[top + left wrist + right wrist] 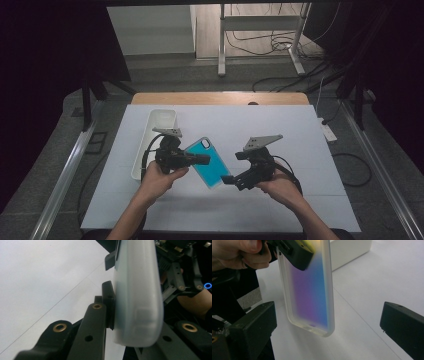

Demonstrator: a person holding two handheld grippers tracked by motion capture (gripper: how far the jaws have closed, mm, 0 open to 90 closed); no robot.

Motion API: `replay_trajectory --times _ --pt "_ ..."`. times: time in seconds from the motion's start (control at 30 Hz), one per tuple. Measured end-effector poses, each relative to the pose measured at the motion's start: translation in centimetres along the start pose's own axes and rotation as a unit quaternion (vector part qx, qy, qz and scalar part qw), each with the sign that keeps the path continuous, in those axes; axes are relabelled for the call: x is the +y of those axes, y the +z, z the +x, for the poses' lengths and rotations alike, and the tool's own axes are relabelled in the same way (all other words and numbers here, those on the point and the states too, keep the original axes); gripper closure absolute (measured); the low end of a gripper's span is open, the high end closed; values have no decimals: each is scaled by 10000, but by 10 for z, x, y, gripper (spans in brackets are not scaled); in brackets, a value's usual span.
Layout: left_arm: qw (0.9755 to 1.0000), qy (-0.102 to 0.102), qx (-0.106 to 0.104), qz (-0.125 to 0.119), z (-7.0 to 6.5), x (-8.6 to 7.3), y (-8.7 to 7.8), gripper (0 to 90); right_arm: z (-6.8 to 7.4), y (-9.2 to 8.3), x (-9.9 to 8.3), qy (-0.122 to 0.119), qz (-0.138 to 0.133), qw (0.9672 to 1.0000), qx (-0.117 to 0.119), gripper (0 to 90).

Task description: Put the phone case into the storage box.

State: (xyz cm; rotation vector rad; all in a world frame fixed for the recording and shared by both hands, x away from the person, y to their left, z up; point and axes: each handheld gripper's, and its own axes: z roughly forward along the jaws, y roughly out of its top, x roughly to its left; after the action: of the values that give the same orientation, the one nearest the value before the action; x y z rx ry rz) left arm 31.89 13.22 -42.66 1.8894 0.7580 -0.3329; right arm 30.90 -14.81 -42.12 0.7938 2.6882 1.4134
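Phone case (206, 162): being held aloft over the white table (280, 200), mid-handover by the look of it.
Left gripper (202, 159): clamping its upper end.
Right gripper (227, 179): jaws spread wide at its lower end, gripping nothing yet.
White bin (161, 120): lying behind.

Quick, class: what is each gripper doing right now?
Left gripper: closed on the phone case, held above the table.
Right gripper: open, jaws either side of the case's lower end, not gripping.
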Motion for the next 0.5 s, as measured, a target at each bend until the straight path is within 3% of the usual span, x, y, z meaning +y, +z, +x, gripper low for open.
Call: replay_trajectory --times 0.1,0.27,0.33,0.43,0.5 --pt "10000 44 -50 18 -2 1 1 855 1 4 -1 -6 122 9999 18 7" --pt "9998 129 -151 38 -4 2 3 855 6 11 0 -58 313 9991 297 10" --pt "9997 171 -188 53 -6 2 3 854 7 12 1 -87 304 9990 302 17" --pt "9994 224 -253 55 -8 3 5 855 9 13 1 -105 305 9990 315 98" --pt "9991 294 -293 75 -10 4 6 854 8 14 2 -48 334 9987 390 212"
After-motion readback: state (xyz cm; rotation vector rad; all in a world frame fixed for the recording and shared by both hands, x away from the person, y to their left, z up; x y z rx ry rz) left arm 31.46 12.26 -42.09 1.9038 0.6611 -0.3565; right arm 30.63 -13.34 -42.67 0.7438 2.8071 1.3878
